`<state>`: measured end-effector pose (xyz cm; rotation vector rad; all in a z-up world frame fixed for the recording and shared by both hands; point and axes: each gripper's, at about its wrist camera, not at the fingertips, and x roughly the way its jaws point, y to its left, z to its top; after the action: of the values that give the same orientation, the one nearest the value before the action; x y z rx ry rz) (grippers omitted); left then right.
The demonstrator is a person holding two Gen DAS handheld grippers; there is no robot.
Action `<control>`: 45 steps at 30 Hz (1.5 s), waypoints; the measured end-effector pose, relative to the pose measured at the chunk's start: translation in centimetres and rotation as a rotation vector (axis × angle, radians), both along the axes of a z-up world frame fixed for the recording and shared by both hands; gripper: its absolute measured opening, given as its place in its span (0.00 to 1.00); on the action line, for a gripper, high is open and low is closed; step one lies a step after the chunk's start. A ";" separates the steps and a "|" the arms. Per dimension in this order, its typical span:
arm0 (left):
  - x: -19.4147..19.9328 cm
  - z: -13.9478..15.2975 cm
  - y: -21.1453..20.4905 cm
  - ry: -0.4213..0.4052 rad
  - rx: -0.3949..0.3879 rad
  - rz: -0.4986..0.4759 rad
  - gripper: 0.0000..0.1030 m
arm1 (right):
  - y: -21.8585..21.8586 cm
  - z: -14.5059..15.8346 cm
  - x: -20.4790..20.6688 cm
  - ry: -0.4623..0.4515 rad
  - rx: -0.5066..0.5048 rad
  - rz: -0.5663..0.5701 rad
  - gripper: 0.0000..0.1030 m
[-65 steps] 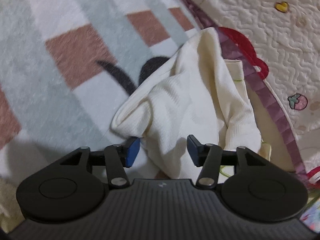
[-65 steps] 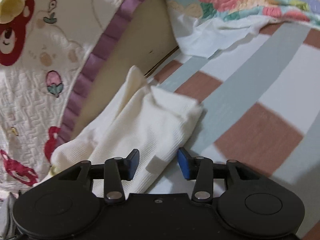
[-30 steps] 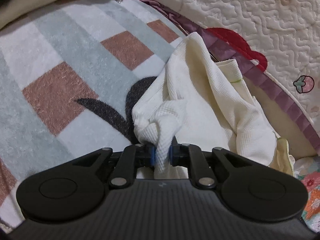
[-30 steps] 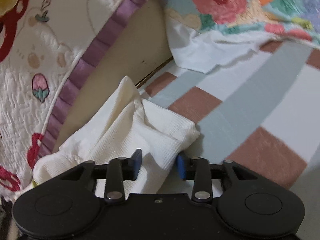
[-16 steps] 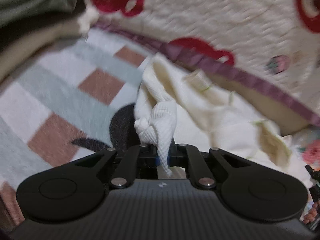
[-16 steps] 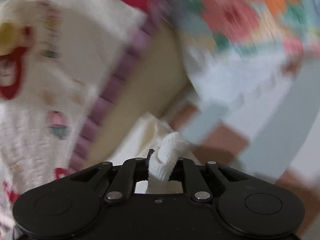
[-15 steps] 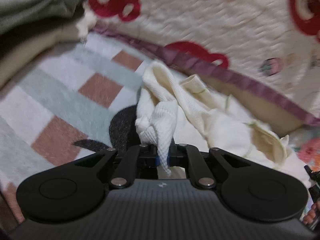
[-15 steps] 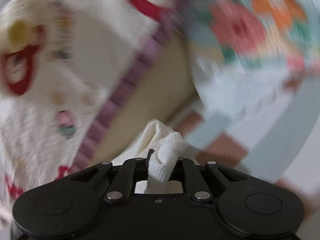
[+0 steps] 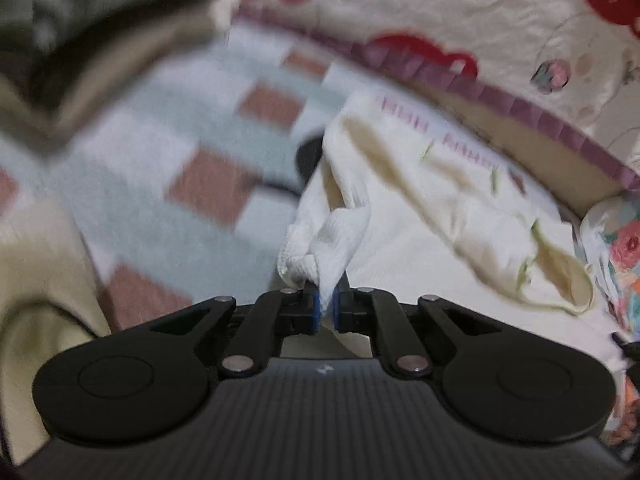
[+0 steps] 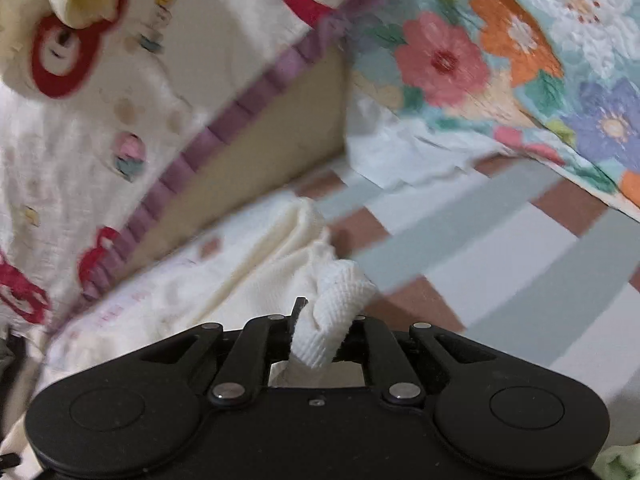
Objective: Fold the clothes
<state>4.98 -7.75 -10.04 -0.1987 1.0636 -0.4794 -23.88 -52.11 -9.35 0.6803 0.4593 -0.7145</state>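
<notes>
While each tool pinched its own bunch of cloth, the cream garment (image 9: 420, 208) hung stretched between them. The left tool (image 9: 328, 312) had its blue pads (image 9: 316, 310) pressed together on a corner, and from there the cloth ran ahead and off to the right. The right tool (image 10: 320, 340) was clamped on another bunched end, with the cloth trailing ahead and to its left. Its long axis thus seemed to lie from one tool to the other, neither hand nearer. Below lay a checked blanket (image 10: 480, 248) of grey, white and brown squares. Beyond it rose a quilt with red bears (image 9: 460, 12), edged in purple, and a flowered cover (image 10: 500, 52).
</notes>
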 end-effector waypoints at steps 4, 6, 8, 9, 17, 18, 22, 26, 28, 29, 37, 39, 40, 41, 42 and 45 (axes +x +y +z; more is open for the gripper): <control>-0.2 -1.5 0.8 0.072 -0.005 0.027 0.06 | 0.5 -2.4 -0.2 0.072 0.040 -0.029 0.09; -0.6 -0.7 0.2 0.027 0.020 -0.002 0.06 | 0.9 -1.9 -0.5 0.056 0.030 -0.034 0.09; -0.9 -0.3 -0.5 -0.006 0.056 -0.030 0.06 | 1.4 -1.0 -0.8 0.035 0.006 -0.029 0.09; -1.1 -0.4 -0.8 -0.011 0.072 -0.042 0.05 | 1.7 -0.3 -0.9 0.022 -0.014 -0.021 0.08; -1.0 0.3 1.2 -0.056 0.022 0.035 0.20 | 1.9 -2.9 -1.5 0.140 -0.033 -0.017 0.09; -1.1 0.7 1.5 -0.073 0.025 0.044 0.21 | 2.1 -2.6 -1.7 0.149 -0.057 -0.016 0.10; -0.9 3.2 1.1 -0.169 0.148 0.038 0.33 | 2.2 -1.3 -2.9 0.220 -0.153 -0.045 0.12; -0.8 5.2 0.7 -0.229 0.067 0.020 0.53 | 1.7 0.4 -5.4 0.283 -0.193 -0.127 0.17; -0.6 5.2 -0.5 -0.182 -0.024 -0.022 0.57 | 2.4 1.7 -5.0 0.239 -0.196 -0.049 0.18; -0.6 5.0 -1.8 -0.151 -0.055 -0.063 0.58 | 2.9 2.0 -4.0 0.220 -0.202 0.019 0.19; -1.2 2.7 -13.6 -0.015 -0.040 -0.456 0.68 | 5.1 0.0 6.2 -0.003 0.139 0.448 0.41; -1.2 1.9 -15.1 -0.010 -0.035 -0.488 0.70 | 4.9 -0.9 7.6 -0.072 0.271 0.454 0.44; -1.4 1.5 -15.9 -0.029 0.008 -0.525 0.70 | 5.0 -1.1 7.9 -0.071 0.282 0.453 0.46; -1.7 1.2 -16.5 -0.056 0.056 -0.554 0.70 | 5.1 -1.4 8.1 -0.058 0.301 0.454 0.47; -1.8 0.8 -17.0 -0.085 0.108 -0.574 0.70 | 5.2 -1.7 8.4 -0.045 0.321 0.455 0.47; -1.6 -0.1 -18.0 -0.092 0.141 -0.639 0.65 | 5.1 -2.4 8.4 -0.110 0.402 0.510 0.52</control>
<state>3.36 -25.76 -10.09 0.2983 1.0558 -0.9718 -15.46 -47.05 -11.72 0.9268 0.6520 -0.0987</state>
